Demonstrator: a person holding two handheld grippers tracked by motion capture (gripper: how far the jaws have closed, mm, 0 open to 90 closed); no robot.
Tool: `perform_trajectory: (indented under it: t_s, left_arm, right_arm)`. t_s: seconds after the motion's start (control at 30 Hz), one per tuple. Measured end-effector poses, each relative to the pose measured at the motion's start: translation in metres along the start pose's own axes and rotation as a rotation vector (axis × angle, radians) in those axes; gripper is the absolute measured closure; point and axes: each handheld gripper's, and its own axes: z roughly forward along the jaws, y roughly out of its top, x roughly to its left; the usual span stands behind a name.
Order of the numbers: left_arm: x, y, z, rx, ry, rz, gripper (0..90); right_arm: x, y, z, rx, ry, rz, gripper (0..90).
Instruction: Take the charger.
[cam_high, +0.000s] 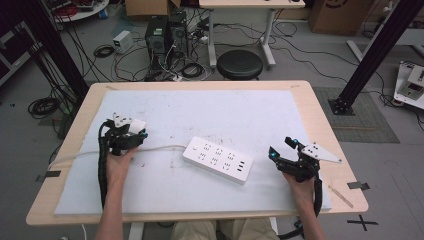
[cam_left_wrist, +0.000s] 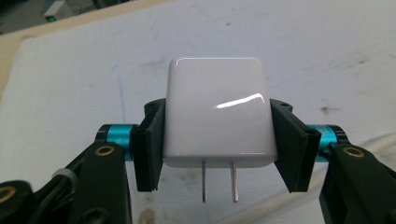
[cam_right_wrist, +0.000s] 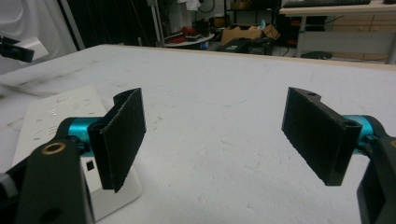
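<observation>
A white plug adapter (cam_left_wrist: 217, 112) with two metal prongs (cam_left_wrist: 219, 182) pointing back at the camera sits clamped between the pads of my left gripper (cam_left_wrist: 217, 140). From above, that left gripper (cam_high: 134, 131) hovers over the mat's left side with the adapter (cam_high: 138, 125) in it. A white power strip (cam_high: 218, 159) lies in the middle of the mat, its cord (cam_high: 150, 149) running left. My right gripper (cam_high: 281, 147) rests at the right, jaws wide apart with nothing between them. In the right gripper view the power strip (cam_right_wrist: 60, 121) lies behind the left pad (cam_right_wrist: 121, 135).
A white mat (cam_high: 200, 110) covers the wooden table (cam_high: 325, 130). Beyond the far edge stand a black stool (cam_high: 239, 64), computer towers (cam_high: 165, 35) and tangled cables on the floor. Black frame posts rise at both sides.
</observation>
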Motion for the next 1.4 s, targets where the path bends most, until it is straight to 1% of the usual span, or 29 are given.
perform_trajectory:
  t_s: [0.03, 0.1, 0.17, 0.2, 0.23, 0.27, 0.3, 0.37, 0.4, 0.47, 0.53, 0.6, 0.67, 0.7, 0.77, 0.8, 0.83, 0.9, 1.03, 1.1, 1.13, 1.17, 1.2, 1.23, 1.27, 1.3, 1.33, 1.4]
  left_arm:
    - [-0.005, 0.002, -0.002, -0.016, -0.006, 0.017, 42.5]
    - [-0.015, 0.005, -0.005, -0.036, -0.016, 0.045, 42.5]
    - [-0.024, 0.009, -0.008, -0.052, -0.021, 0.081, 42.4]
    - [-0.028, 0.010, -0.010, -0.064, -0.023, 0.096, 42.5]
    - [-0.032, 0.011, -0.012, -0.076, -0.026, 0.108, 42.5]
    - [-0.032, 0.011, -0.012, -0.076, -0.026, 0.108, 42.4]
    - [-0.041, 0.013, -0.018, -0.114, -0.031, 0.133, 42.4]
    - [-0.045, 0.013, -0.021, -0.134, -0.039, 0.141, 42.5]
    - [-0.048, 0.014, -0.024, -0.145, -0.042, 0.150, 42.5]
    - [-0.054, 0.014, -0.028, -0.169, -0.049, 0.157, 42.4]
    - [-0.059, 0.014, -0.033, -0.189, -0.051, 0.174, 42.5]
    - [-0.064, 0.015, -0.037, -0.209, -0.052, 0.193, 42.5]
    - [-0.069, 0.014, -0.041, -0.229, -0.054, 0.216, 42.4]
    - [-0.069, 0.014, -0.041, -0.229, -0.054, 0.216, 42.4]
    - [-0.076, 0.014, -0.045, -0.241, -0.053, 0.245, 42.5]
    - [-0.078, 0.014, -0.045, -0.249, -0.056, 0.245, 42.5]
    - [-0.080, 0.014, -0.046, -0.251, -0.056, 0.252, 42.5]
    - [-0.085, 0.013, -0.048, -0.269, -0.058, 0.262, 42.5]
    - [-0.096, 0.011, -0.053, -0.294, -0.054, 0.307, 42.5]
    - [-0.102, 0.010, -0.054, -0.300, -0.058, 0.341, 42.5]
    - [-0.106, 0.009, -0.055, -0.303, -0.059, 0.349, 42.4]
    - [-0.106, 0.009, -0.055, -0.303, -0.059, 0.349, 42.5]
    - [-0.113, 0.007, -0.055, -0.304, -0.059, 0.375, 42.5]
    - [-0.116, 0.006, -0.055, -0.298, -0.063, 0.392, 42.4]
    - [-0.117, 0.005, -0.055, -0.290, -0.068, 0.404, 42.4]
    - [-0.120, 0.004, -0.054, -0.292, -0.072, 0.406, 42.5]
    - [-0.122, 0.003, -0.054, -0.291, -0.073, 0.410, 42.4]
    - [-0.126, 0.000, -0.054, -0.295, -0.086, 0.415, 42.4]
  right_arm:
    - [0.000, 0.000, 0.000, 0.000, -0.001, -0.001, 22.3]
    - [0.000, 0.000, 0.001, 0.007, 0.003, -0.002, 22.3]
    - [0.001, 0.000, 0.001, 0.015, 0.004, 0.003, 22.3]
    - [0.000, 0.001, 0.002, 0.011, 0.005, -0.009, 22.3]
    - [0.000, 0.001, 0.002, 0.011, 0.005, -0.009, 22.3]
    - [0.001, 0.001, 0.002, 0.014, 0.005, -0.005, 22.2]
    - [0.000, 0.001, 0.002, 0.014, 0.005, -0.006, 22.3]
    - [0.000, 0.001, 0.002, 0.020, 0.007, 0.012, 22.3]
    - [-0.001, 0.001, 0.002, 0.018, 0.010, 0.007, 22.3]
    - [-0.001, 0.001, 0.002, 0.021, 0.015, 0.016, 22.3]
    - [-0.002, 0.002, 0.002, 0.026, 0.014, 0.020, 22.3]
    - [-0.002, 0.002, 0.003, 0.021, 0.015, 0.012, 22.3]
    - [-0.001, 0.001, 0.003, 0.024, 0.016, 0.014, 22.3]
    - [-0.001, 0.001, 0.003, 0.024, 0.016, 0.014, 22.3]
    - [-0.001, 0.002, 0.002, 0.025, 0.024, 0.018, 22.3]
    - [-0.001, 0.002, 0.002, 0.025, 0.024, 0.018, 22.3]
    - [-0.001, 0.002, 0.002, 0.033, 0.032, 0.031, 22.3]
    - [-0.002, 0.002, 0.002, 0.028, 0.036, 0.024, 22.3]
    - [-0.002, 0.002, 0.002, 0.027, 0.056, 0.033, 22.3]
    - [-0.001, 0.002, 0.002, 0.032, 0.061, 0.038, 22.3]
    - [-0.001, 0.002, 0.002, 0.028, 0.066, 0.033, 22.3]
    - [-0.001, 0.003, 0.002, 0.030, 0.070, 0.034, 22.3]
    - [-0.001, 0.003, 0.002, 0.030, 0.070, 0.034, 22.3]
    - [0.000, 0.003, 0.002, 0.033, 0.085, 0.039, 22.3]
    - [0.000, 0.003, 0.002, 0.033, 0.085, 0.039, 22.3]
    - [0.000, 0.003, 0.002, 0.029, 0.097, 0.029, 22.3]
    - [0.001, 0.004, 0.002, 0.037, 0.101, 0.034, 22.3]
    - [0.002, 0.004, 0.002, 0.036, 0.106, 0.032, 22.3]
